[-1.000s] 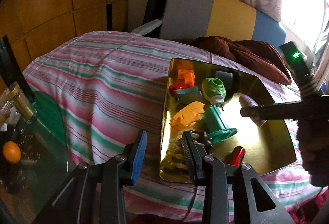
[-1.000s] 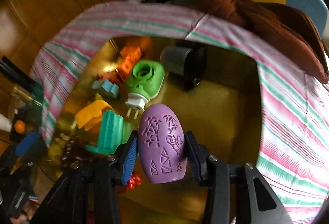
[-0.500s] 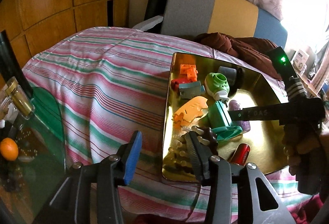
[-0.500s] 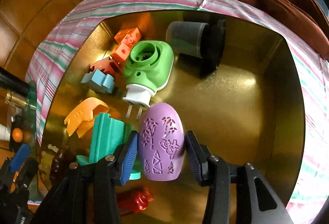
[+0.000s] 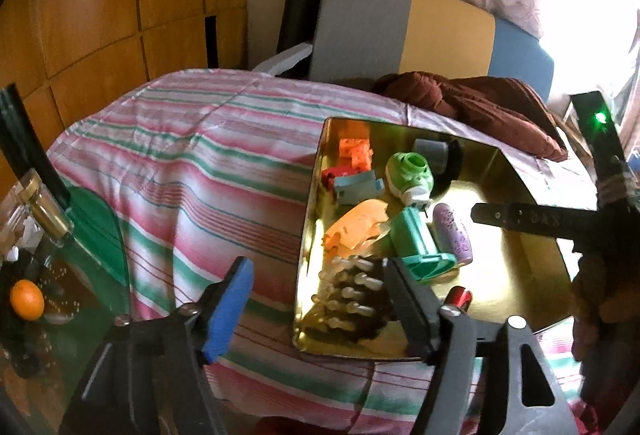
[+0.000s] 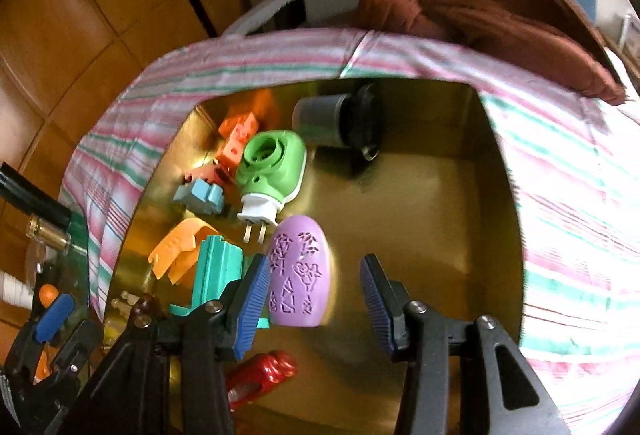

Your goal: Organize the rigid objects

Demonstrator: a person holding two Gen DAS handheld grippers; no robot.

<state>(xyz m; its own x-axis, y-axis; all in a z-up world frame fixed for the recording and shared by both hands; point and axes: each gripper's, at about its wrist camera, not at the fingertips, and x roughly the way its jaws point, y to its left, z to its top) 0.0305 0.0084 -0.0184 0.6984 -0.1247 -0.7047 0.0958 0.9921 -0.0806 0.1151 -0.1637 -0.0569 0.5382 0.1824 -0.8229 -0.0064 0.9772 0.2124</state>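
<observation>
Released purple oval case [image 6: 298, 271] lying lengthwise in gold tray [image 6: 460, 215], right hand-held gripper [image 6: 314, 299] apart

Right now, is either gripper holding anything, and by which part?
Nothing is held. The right gripper stands open around the purple oval case, which lies in the gold tray. The left gripper is open and empty.
</observation>
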